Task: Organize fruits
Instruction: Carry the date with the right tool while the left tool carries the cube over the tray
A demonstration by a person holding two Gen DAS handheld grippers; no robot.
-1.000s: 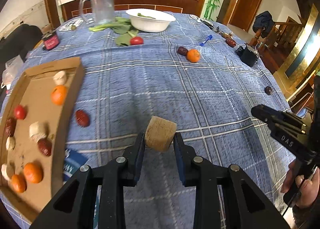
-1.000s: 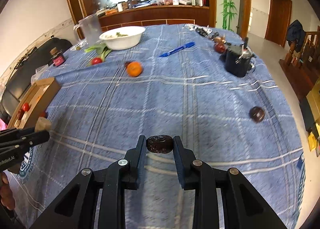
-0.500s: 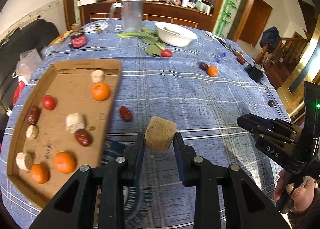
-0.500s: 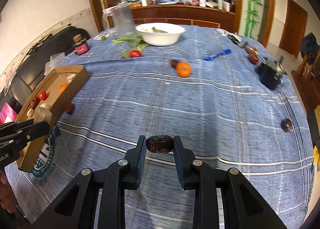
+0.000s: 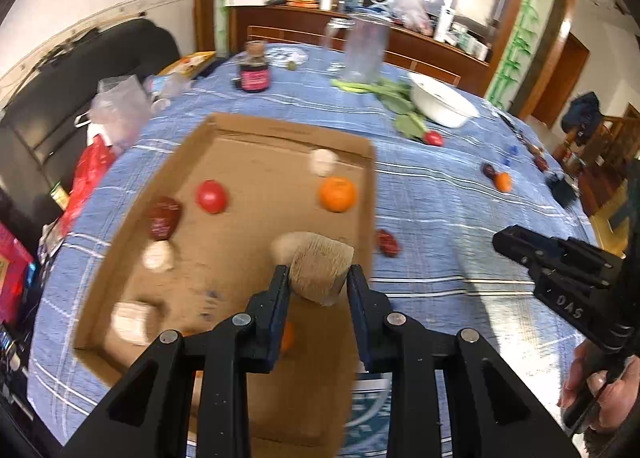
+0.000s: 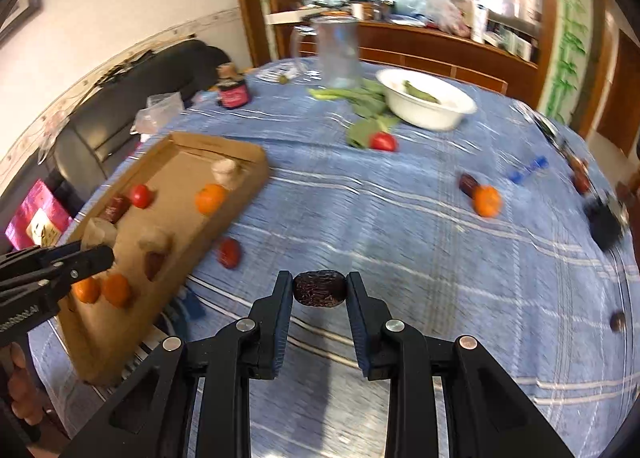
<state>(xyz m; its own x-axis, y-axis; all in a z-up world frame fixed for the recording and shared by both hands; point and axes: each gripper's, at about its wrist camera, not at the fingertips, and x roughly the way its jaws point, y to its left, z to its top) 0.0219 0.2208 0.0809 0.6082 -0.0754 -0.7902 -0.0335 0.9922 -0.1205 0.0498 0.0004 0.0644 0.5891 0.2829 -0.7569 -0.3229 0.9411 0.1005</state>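
Fruits: L tool (image 5: 318, 278) now over cardboard tray (image 5: 256, 130), clamping tan chunk (image 5: 320, 272); R tool (image 6: 319, 290) nearer tray, clamping dark date (image 6: 319, 289).

Bright window glare at the back, motion blur throughout, bowed fisheye edges

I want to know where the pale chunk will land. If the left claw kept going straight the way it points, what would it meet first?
Probably the cardboard tray: the left claw, shut on the pale chunk, points down at its brown floor, near another pale piece. Depth is unclear.
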